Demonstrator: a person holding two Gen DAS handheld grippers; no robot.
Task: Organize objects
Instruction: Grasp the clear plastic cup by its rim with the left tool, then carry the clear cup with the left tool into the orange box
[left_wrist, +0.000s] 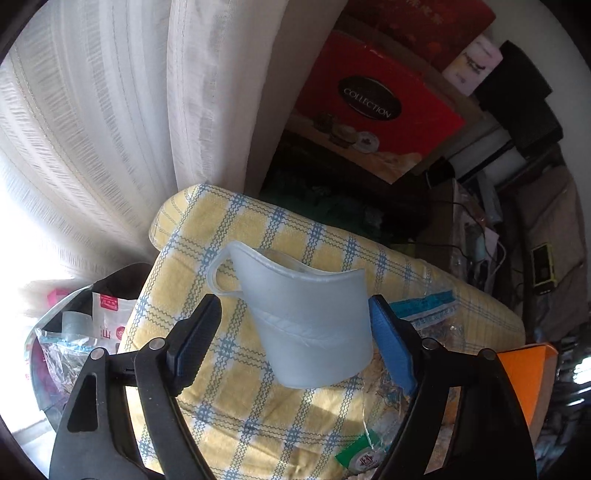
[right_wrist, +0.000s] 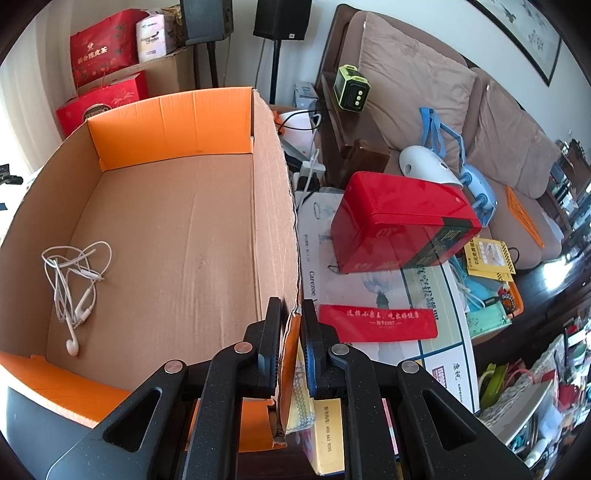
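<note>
Far left in the left wrist view, the left gripper has its claw spread around a translucent plastic cup. The cup sits tilted on a yellow-and-blue plaid cloth, handle up and to the left. The blue pad looks to be at the cup's right side, while the black pad stands clear of the left side, so no pinch yet. Up right, a red gift box reads "COLLECTION".

Over to the right wrist view: white earphones already lie on the floor of the cardboard box. The right gripper is pressed together on the box's near right wall, steadying it.

So the step looks like picking up the cup to join the earphones. Next call: squeeze both pads onto the cup wall, gently, since thin plastic may flex or slip, then lift and carry it over the box rim.

Readable further right: "Carezoe" on a flat white carton, "1997" on a red pouch.
</note>
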